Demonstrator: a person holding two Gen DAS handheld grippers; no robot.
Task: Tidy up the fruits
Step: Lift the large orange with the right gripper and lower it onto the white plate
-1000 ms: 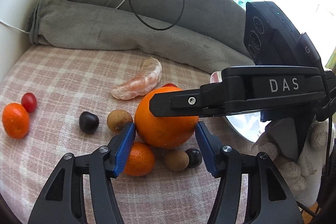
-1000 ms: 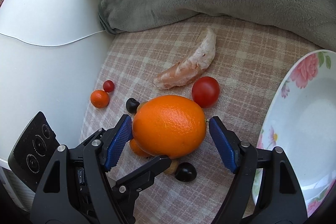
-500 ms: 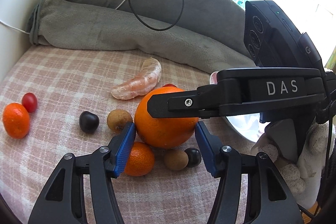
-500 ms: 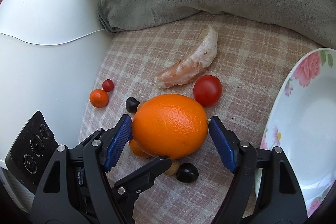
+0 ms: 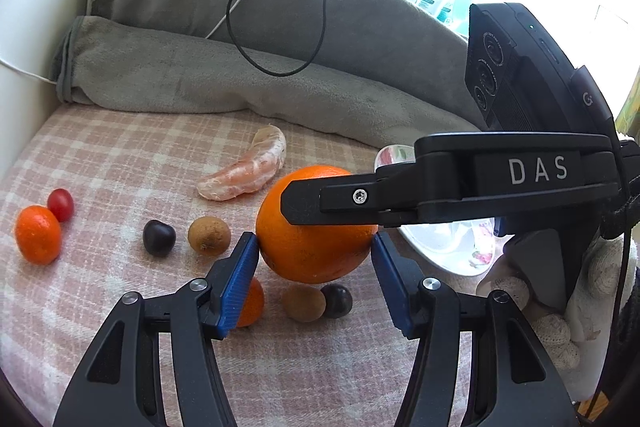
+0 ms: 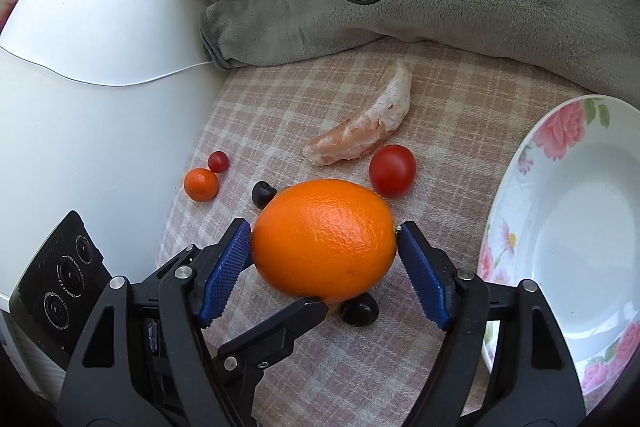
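Now, right gripper [image 6: 324, 255]: blue pads pressed on both ends of the large orange [image 6: 323, 239], gripping it; against the earlier frames the orange sits a little higher over the cloth. Left gripper [image 5: 314, 281]: jaws parted and empty, blue fingertips [image 5: 240, 281] flanking the orange from the near side, contact unclear; opening unchanged. Orange: oval, glossy, pitted peel, unblemished. Beneath and around it on the pink checked cloth [image 6: 280, 99]: dark cherry [image 6: 359, 310], cherry tomato [image 6: 392, 170], peeled pomelo segment [image 6: 362, 131], small tangerine [image 6: 201, 184]. Floral plate [image 6: 560, 227]: just right of the gripper, bowl bare. Grey blanket roll [image 6: 400, 15] bounds the far edge, white wall [image 6: 80, 87] the left
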